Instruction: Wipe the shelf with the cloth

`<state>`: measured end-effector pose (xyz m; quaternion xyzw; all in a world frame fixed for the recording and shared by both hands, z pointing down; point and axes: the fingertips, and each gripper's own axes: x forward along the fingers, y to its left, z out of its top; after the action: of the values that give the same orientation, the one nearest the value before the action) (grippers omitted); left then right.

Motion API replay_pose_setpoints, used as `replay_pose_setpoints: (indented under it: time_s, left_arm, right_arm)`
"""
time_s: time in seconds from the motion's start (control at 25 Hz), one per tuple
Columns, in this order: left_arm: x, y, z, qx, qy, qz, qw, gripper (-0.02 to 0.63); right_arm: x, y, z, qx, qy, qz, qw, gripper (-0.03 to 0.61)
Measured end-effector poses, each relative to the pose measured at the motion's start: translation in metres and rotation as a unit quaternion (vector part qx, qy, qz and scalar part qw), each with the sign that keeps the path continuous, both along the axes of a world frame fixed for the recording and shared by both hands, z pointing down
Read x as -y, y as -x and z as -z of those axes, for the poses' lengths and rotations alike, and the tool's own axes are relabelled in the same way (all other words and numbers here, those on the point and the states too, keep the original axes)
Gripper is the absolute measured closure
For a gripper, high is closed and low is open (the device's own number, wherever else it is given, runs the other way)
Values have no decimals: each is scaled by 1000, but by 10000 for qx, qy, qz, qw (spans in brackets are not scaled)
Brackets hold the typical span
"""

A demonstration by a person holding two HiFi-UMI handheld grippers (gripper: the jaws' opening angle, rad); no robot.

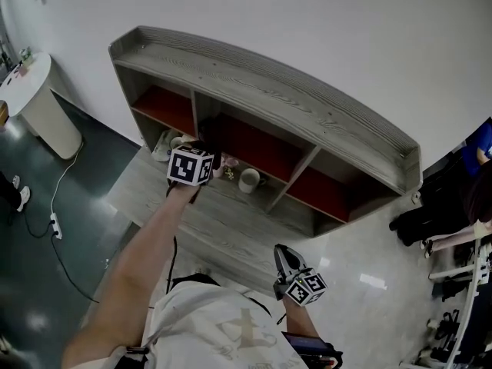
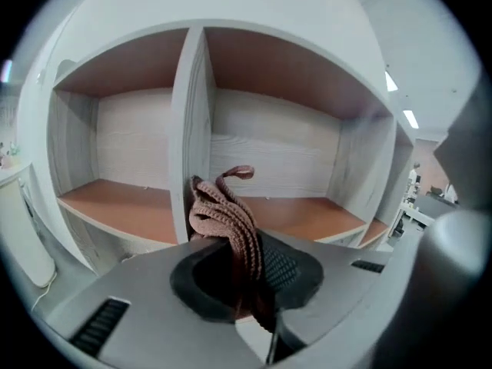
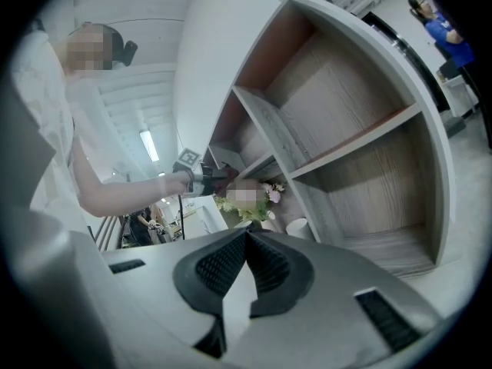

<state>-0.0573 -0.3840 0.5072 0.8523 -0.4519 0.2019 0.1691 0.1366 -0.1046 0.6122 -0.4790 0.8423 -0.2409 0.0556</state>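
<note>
- My left gripper (image 2: 244,275) is clenched on the brown cloth (image 2: 227,215), which bunches up out of the jaws just before the shelf (image 2: 189,121) divider.
- My right gripper (image 3: 246,244) hangs apart from the shelf, jaws pressed together on nothing.
- A white mug (image 1: 249,180) sits on the lower board.

We see a soft, ribbed brown cloth (image 2: 229,220) in the middle of the left gripper view. The shelf (image 1: 307,106) looks like rough grey wood, smooth and red-brown inside. The floor (image 1: 361,298) at lower right shines.
</note>
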Motion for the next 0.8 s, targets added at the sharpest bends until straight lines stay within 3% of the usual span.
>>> replay_pose_setpoints:
  time_s: [0.28,0.52,0.68,0.8]
  left_arm:
    - [-48,24,-22,-589,-357,-259,9973,548]
    - [-66,59,-46,-1002,-321,-148,9943,547]
    - [-75,76,-48,-1423,-267,-324,9889,548]
    - [-81,91,-54,-1516,-195,-438,9873,548]
  right_arm:
    - [24,28,6,-68,-146,287,9995,574]
    - [52,65,10,-167,-184,549,9982,574]
    - [72,91,8,-301,-198,700,9969,574]
    - [89,113,7,-337,-219,779,9961,574]
